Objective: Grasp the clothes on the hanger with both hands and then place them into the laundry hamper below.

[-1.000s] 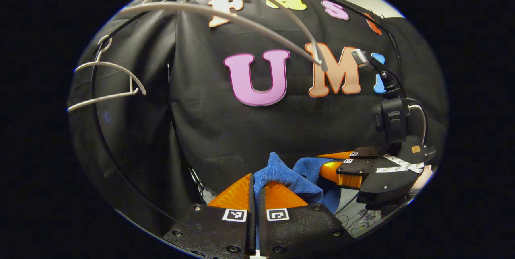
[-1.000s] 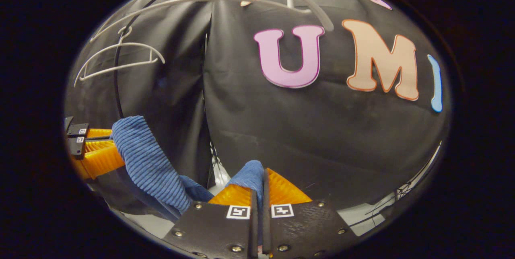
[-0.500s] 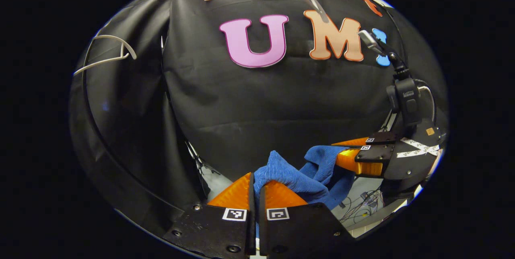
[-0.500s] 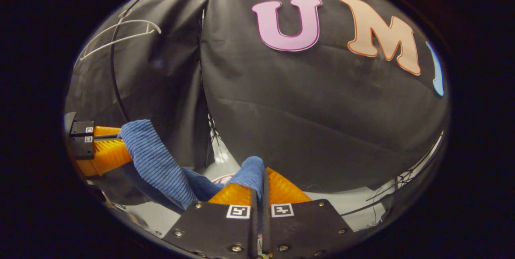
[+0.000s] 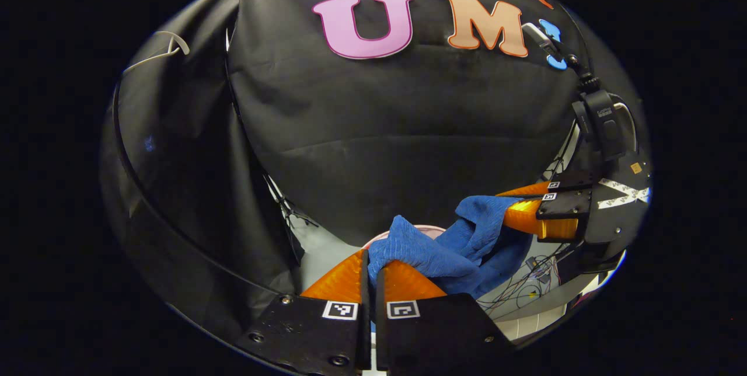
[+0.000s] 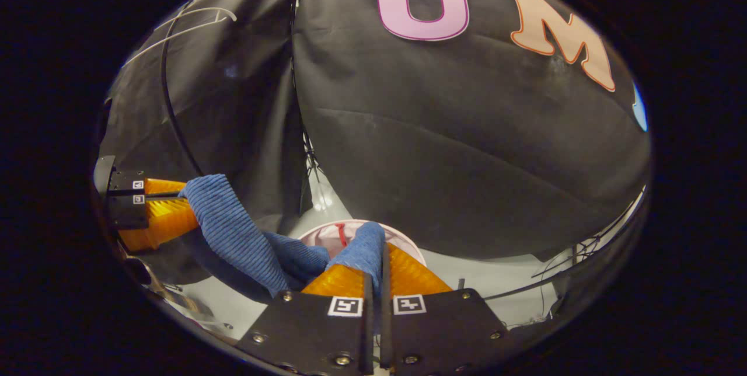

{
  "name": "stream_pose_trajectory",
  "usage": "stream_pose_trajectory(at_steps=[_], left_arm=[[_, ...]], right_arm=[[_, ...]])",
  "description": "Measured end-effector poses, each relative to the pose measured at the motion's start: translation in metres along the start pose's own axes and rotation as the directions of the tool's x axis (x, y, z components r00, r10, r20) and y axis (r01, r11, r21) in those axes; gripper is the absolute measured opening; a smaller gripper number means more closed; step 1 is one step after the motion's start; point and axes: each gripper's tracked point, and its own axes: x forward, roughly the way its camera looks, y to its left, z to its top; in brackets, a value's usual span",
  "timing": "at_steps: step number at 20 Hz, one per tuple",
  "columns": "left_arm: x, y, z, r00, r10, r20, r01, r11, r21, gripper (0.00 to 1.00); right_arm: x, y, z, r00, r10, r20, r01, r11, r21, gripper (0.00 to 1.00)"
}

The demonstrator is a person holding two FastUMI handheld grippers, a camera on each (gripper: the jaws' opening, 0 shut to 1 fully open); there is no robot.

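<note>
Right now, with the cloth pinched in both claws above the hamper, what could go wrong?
1. Each claw, left and right, pinches just an edge of the cloth, so it may slip early.
2. The hamper looks small below, so the sagging cloth might drape over its rim.

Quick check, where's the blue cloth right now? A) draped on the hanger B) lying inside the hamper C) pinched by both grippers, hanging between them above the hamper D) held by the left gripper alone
C: the blue cloth spans from the left gripper to the right gripper, both shut on it, with the pink hamper below.
</note>
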Motion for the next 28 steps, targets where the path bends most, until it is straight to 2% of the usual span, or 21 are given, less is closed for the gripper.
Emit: stream_pose_trajectory(at_steps=[11,12,13,15,17,18,28], left_arm=[[0.018,-0.004,-0.031,0.991,-0.018,-0.134,0.016,1.000,-0.017,0.05],[0.019,-0.003,-0.037,0.988,-0.019,-0.151,0.016,1.000,-0.018,0.05],[0.019,-0.003,-0.042,0.985,-0.021,-0.172,0.018,1.000,-0.019,0.06],[0.021,-0.003,-0.058,0.977,-0.022,-0.212,0.017,1.000,-0.025,0.08],[0.022,-0.003,-0.080,0.965,-0.029,-0.262,0.020,0.999,-0.037,0.15],[0.019,-0.004,-0.086,0.960,-0.024,-0.277,0.013,0.999,-0.041,0.25],[0.025,0.002,-0.076,0.974,-0.011,-0.226,0.000,0.999,-0.051,0.25]], right_arm=[[0.005,-0.001,-0.044,0.995,0.002,-0.103,-0.002,1.000,0.006,0.05],[0.005,-0.001,-0.043,0.994,0.005,-0.108,-0.004,1.000,0.006,0.10],[0.006,0.000,-0.046,0.994,0.009,-0.109,-0.009,1.000,0.007,0.05],[0.006,-0.002,-0.046,0.995,0.010,-0.103,-0.010,1.000,0.004,0.05],[0.004,-0.003,-0.043,0.995,0.009,-0.100,-0.009,1.000,0.001,0.05],[0.004,-0.002,-0.041,0.995,0.008,-0.098,-0.007,1.000,0.002,0.05],[0.002,-0.004,-0.041,0.995,-0.003,-0.096,0.005,1.000,0.018,0.05]])
